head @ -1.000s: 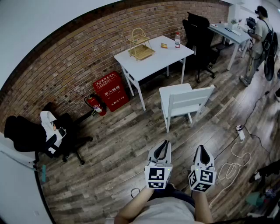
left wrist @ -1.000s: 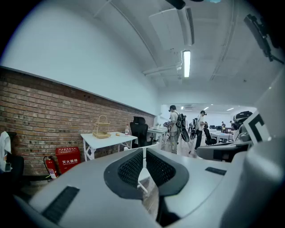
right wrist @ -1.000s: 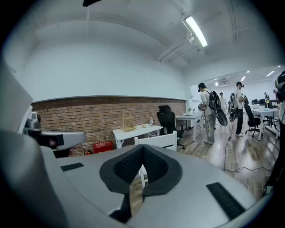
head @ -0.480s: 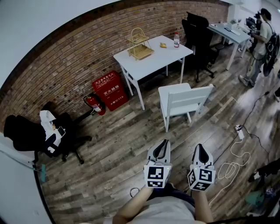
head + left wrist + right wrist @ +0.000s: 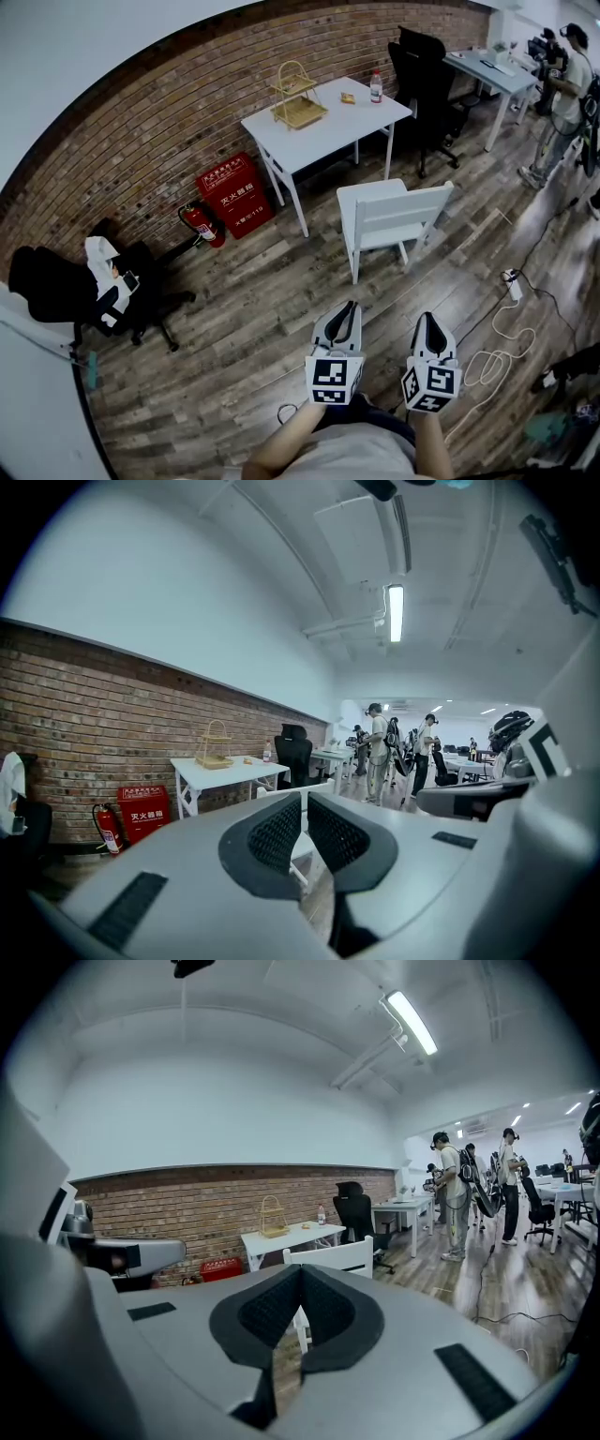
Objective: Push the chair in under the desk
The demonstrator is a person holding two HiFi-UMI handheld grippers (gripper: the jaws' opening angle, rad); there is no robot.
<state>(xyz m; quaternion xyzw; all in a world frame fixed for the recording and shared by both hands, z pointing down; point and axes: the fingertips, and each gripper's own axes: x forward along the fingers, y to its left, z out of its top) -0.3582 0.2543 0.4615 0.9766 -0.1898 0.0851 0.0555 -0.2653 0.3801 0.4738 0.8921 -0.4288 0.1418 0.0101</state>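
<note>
The white slatted wooden chair (image 5: 389,220) stands on the plank floor, pulled clear of the white rectangular desk (image 5: 323,117) and just off its near right corner. Its backrest faces the person, which makes the back the face to push. The left gripper (image 5: 352,307) and right gripper (image 5: 427,317) hover side by side, well short of it. Both are clenched on nothing, probably to serve as blunt pushers.
</note>
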